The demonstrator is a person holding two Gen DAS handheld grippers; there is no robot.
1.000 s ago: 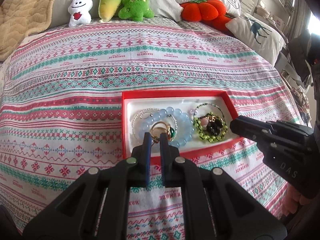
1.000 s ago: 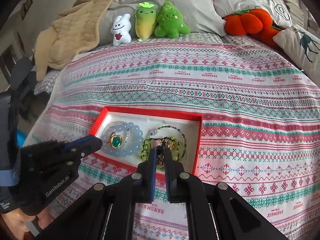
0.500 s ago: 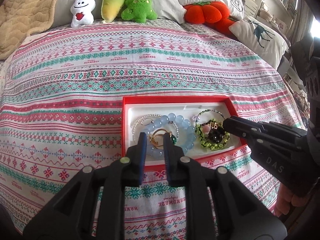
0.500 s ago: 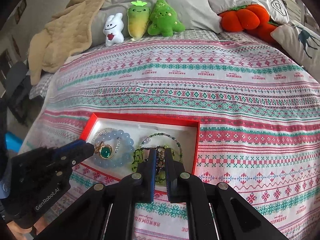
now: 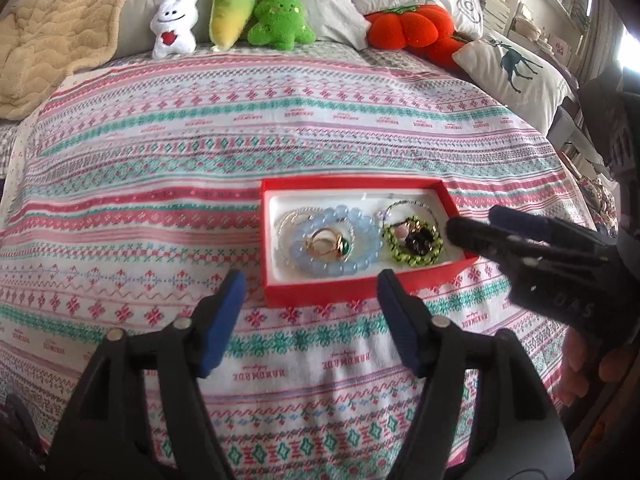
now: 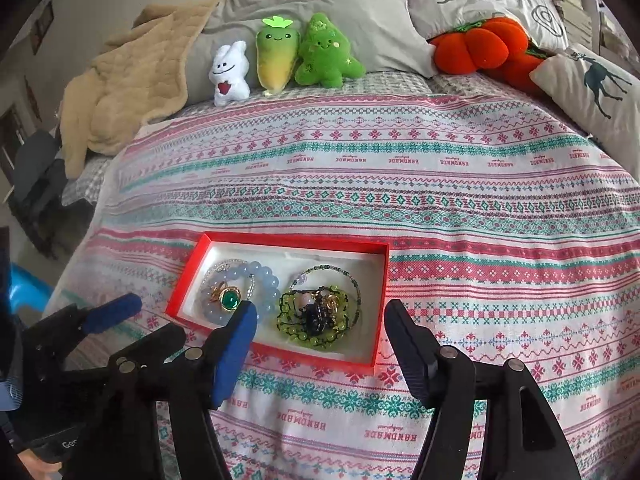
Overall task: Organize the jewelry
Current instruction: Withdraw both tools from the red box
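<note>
A red jewelry box (image 5: 320, 292) (image 6: 378, 268) with a white lining lies on the patterned bedspread. Its left half holds a pale blue bead bracelet (image 5: 360, 228) (image 6: 264, 272) around a gold ring with a green stone (image 5: 332, 244) (image 6: 229, 298). Its right half holds a green bead bracelet (image 5: 394, 250) (image 6: 288, 320) with dark and gold pieces inside it. My left gripper (image 5: 310, 284) is open and empty, just in front of the box. My right gripper (image 6: 320, 312) is open and empty, over the box's near right part; it also shows in the left wrist view (image 5: 476, 228).
Plush toys (image 5: 230, 16) (image 6: 280, 54), an orange pumpkin cushion (image 5: 412, 28) (image 6: 476, 46) and pillows line the bed's head. A beige blanket (image 5: 52, 32) (image 6: 128, 92) lies at the far left. A deer-print pillow (image 5: 516, 68) sits at the right edge.
Both grippers have opened wide from shut and drawn back a little from the box. The jewelry stays in the box.
</note>
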